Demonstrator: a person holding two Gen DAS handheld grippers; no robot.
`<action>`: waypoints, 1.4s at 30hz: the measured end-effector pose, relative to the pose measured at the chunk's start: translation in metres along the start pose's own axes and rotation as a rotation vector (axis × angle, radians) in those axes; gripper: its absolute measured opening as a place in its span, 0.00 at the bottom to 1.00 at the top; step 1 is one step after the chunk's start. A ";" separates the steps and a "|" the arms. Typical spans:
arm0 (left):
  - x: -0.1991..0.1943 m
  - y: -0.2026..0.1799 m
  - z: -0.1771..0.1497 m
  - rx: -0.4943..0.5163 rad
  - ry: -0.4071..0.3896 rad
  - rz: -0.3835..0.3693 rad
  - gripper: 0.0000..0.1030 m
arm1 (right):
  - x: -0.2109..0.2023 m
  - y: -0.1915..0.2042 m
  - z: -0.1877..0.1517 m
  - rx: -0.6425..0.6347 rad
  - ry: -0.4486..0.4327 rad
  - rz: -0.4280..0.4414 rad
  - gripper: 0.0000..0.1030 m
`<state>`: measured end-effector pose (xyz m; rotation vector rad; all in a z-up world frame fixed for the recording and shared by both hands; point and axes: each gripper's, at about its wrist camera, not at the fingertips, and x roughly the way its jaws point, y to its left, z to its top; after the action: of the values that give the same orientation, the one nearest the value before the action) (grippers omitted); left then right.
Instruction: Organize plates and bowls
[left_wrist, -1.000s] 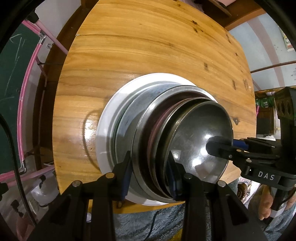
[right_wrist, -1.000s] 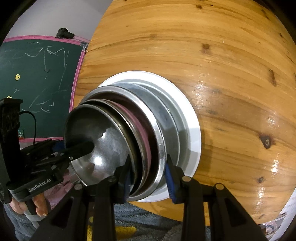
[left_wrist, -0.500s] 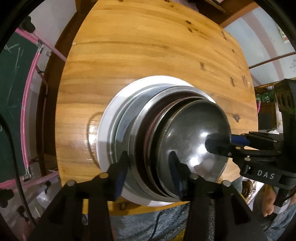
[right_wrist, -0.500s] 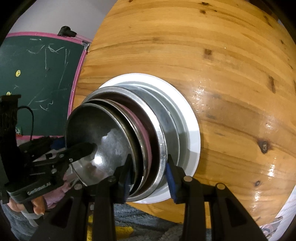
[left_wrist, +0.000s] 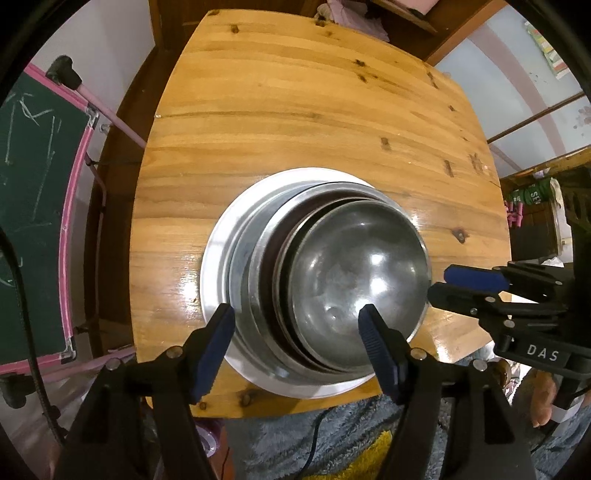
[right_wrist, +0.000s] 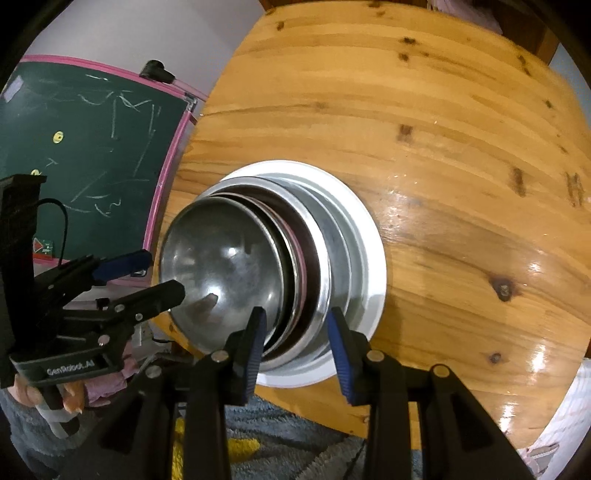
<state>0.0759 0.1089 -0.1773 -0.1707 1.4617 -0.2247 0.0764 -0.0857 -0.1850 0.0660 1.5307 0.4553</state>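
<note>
Stacked dishes between two raised tongs

The left tongs (left_wrist: 297, 323), just opening, stand spread over the stack (left_wrist: 317, 284); the right tongs (right_wrist: 297, 332) straddle its rims, whether pinching I cannot tell.

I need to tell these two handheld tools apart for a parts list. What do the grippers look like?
Both are black with two fingers and blue ribbed pads, held by silver rivets. The left gripper has white "GenRobot.AI" lettering and a thin black cable; the right gripper is marked "DAS" in white.

Your top steel bowl (left_wrist: 354, 273) hides the stack's lower dishes except their rims; the white plate (left_wrist: 218, 258) beneath possibly overhangs the table (left_wrist: 295, 110) near edge.
</note>
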 end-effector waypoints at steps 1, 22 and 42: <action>-0.005 -0.003 -0.002 0.007 -0.011 0.004 0.68 | -0.006 0.001 -0.004 -0.008 -0.014 -0.005 0.34; -0.108 -0.105 -0.057 0.145 -0.352 -0.014 0.83 | -0.129 -0.006 -0.095 -0.020 -0.428 -0.167 0.34; -0.154 -0.171 -0.105 0.155 -0.602 0.151 0.88 | -0.187 -0.023 -0.165 0.137 -0.715 -0.252 0.54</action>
<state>-0.0509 -0.0148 0.0027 0.0023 0.8493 -0.1449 -0.0737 -0.2070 -0.0244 0.1254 0.8468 0.0979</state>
